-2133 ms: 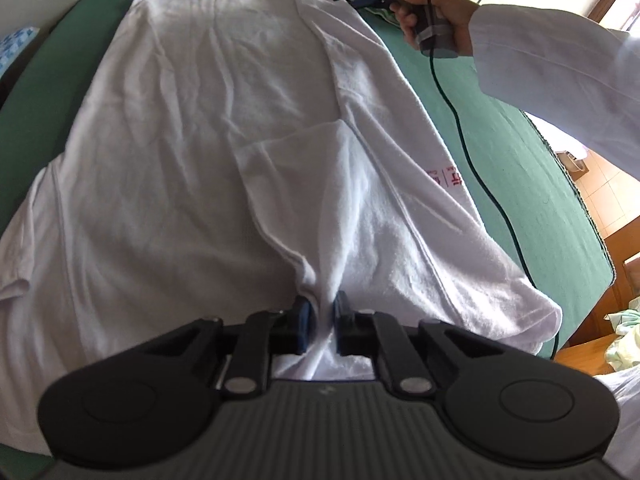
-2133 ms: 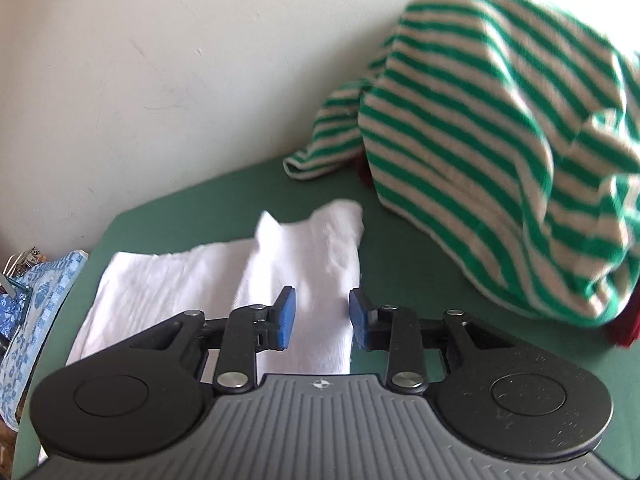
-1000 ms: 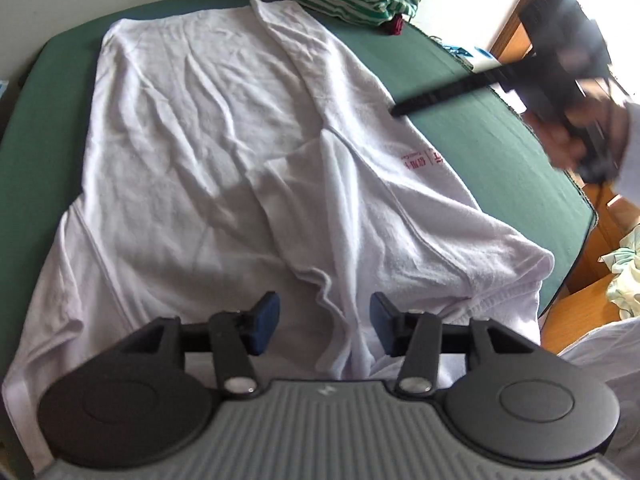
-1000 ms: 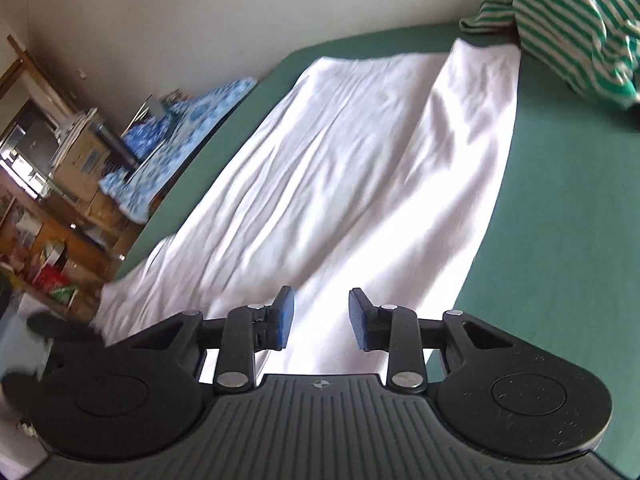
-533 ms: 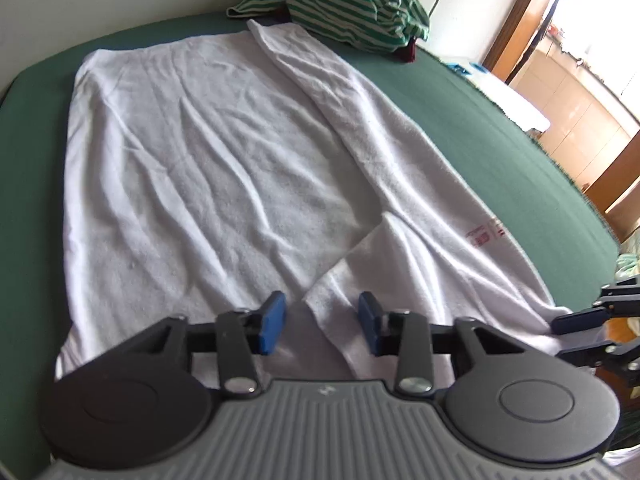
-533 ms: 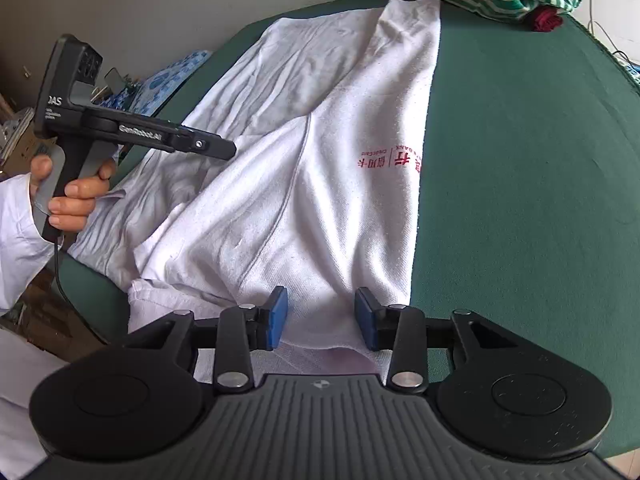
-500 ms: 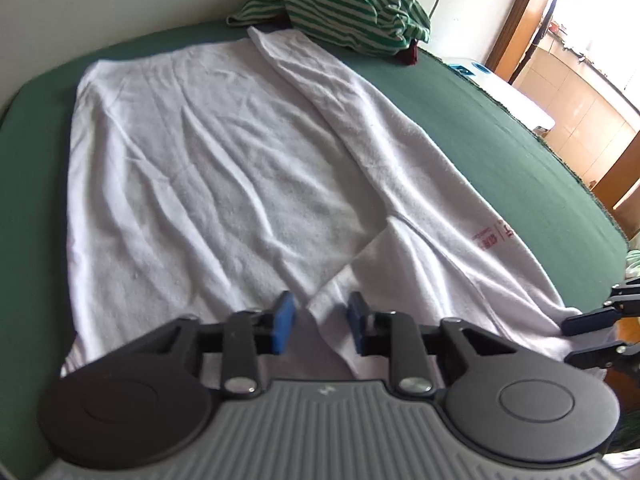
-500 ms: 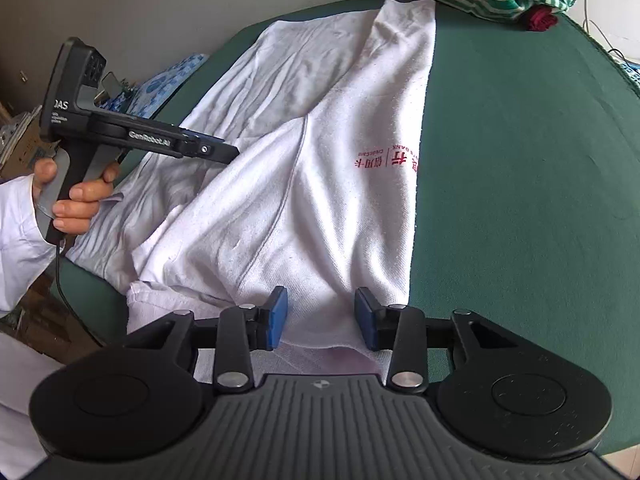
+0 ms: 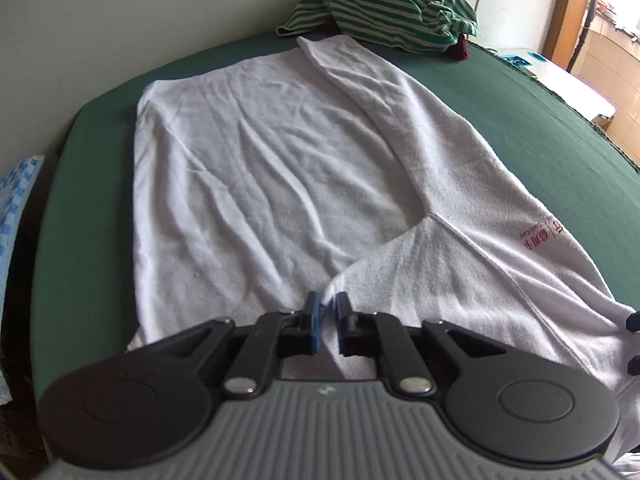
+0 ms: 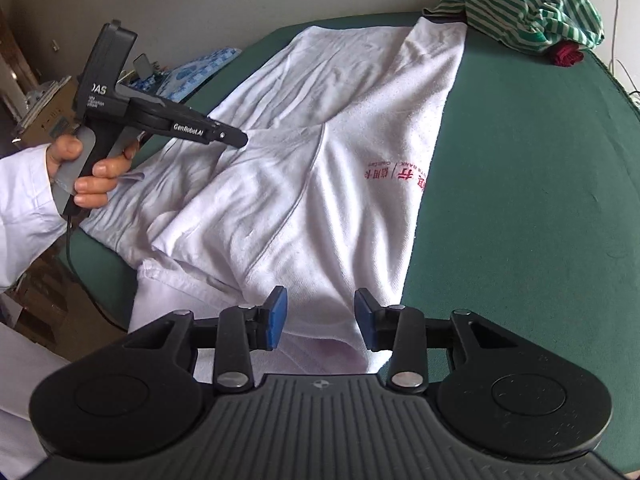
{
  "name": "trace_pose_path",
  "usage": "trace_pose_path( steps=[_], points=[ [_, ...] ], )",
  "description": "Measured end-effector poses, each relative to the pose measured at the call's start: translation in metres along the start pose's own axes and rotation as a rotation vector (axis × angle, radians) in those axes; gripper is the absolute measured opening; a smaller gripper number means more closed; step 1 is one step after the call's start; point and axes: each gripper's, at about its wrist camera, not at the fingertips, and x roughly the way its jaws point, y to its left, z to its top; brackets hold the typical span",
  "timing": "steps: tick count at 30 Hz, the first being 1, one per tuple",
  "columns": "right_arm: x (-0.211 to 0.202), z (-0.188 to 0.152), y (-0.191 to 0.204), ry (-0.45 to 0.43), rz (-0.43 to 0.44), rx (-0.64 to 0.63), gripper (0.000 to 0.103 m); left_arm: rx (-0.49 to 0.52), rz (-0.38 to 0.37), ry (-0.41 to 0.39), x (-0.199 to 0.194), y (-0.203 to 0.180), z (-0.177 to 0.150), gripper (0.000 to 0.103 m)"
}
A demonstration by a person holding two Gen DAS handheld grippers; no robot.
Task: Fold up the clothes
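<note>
a large white towel [image 9: 260,184] lies spread over a green bed [image 9: 540,128], running from the near edge toward the far edge by the wall. its right side is folded inward in a long strip, and a small red printed mark [image 10: 396,172] sits on that strip near the bed's right side. the near right corner of the towel is turned over into a triangular flap, and the towel's near end hangs a little over the bed's near edge.

the left gripper [image 9: 327,322] points down at the near edge of the towel, at the tip of that flap. its blue pads stand close together with a narrow gap, and a point of white cloth sits between them; the jaws are opening, and it is not clear that the pads press on the cloth. from the right wrist view, a hand [image 10: 86,172] in a white sleeve [image 10: 24,208] grips the handle of this tool, with a black cable hanging below it.

the right gripper [image 10: 320,318] sits over the towel's near right part, close to the bed's near edge. its blue pads are moderately apart, with towel cloth lying beneath and between them, not pinched.

at the bed's far right corner a green and white striped garment [image 9: 392,4] lies in a heap, just touching the towel's far corner, with a dark red cloth [image 10: 566,54] beside it. a blue patterned cloth [image 10: 196,70] lies off the bed's left side.
</note>
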Motion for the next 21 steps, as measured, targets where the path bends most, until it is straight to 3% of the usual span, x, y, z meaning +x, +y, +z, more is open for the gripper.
trace_pose_path(
  steps=[3,4,6,9,11,14,17,21],
  points=[
    [0.0,-0.008,-0.005,0.041,-0.024,-0.086,0.035,-0.031,0.065,-0.017,-0.026,0.0,-0.011,0.015],
    [-0.001,-0.011,-0.007,0.045,-0.025,-0.112,0.035,-0.045,0.066,-0.021,-0.037,-0.002,-0.016,0.009],
    [-0.007,-0.011,-0.013,0.047,-0.023,-0.105,0.035,-0.082,0.009,-0.046,-0.062,-0.014,-0.026,0.009],
    [-0.016,-0.011,-0.017,0.011,0.012,-0.108,0.032,-0.067,-0.09,-0.051,-0.078,-0.049,-0.038,0.017],
    [-0.019,-0.011,-0.015,0.0,0.06,-0.133,0.028,-0.055,-0.138,-0.01,-0.073,-0.071,-0.046,0.027],
    [-0.01,-0.016,-0.02,0.056,0.024,-0.192,0.02,-0.066,-0.145,0.089,-0.058,-0.088,-0.064,0.023],
    [-0.016,-0.018,-0.034,0.057,0.014,-0.175,0.018,-0.09,-0.12,0.117,-0.062,-0.091,-0.085,0.024],
    [-0.029,-0.01,-0.027,-0.039,0.096,-0.198,0.02,-0.149,-0.091,0.127,-0.069,-0.087,-0.102,0.026]
  ],
)
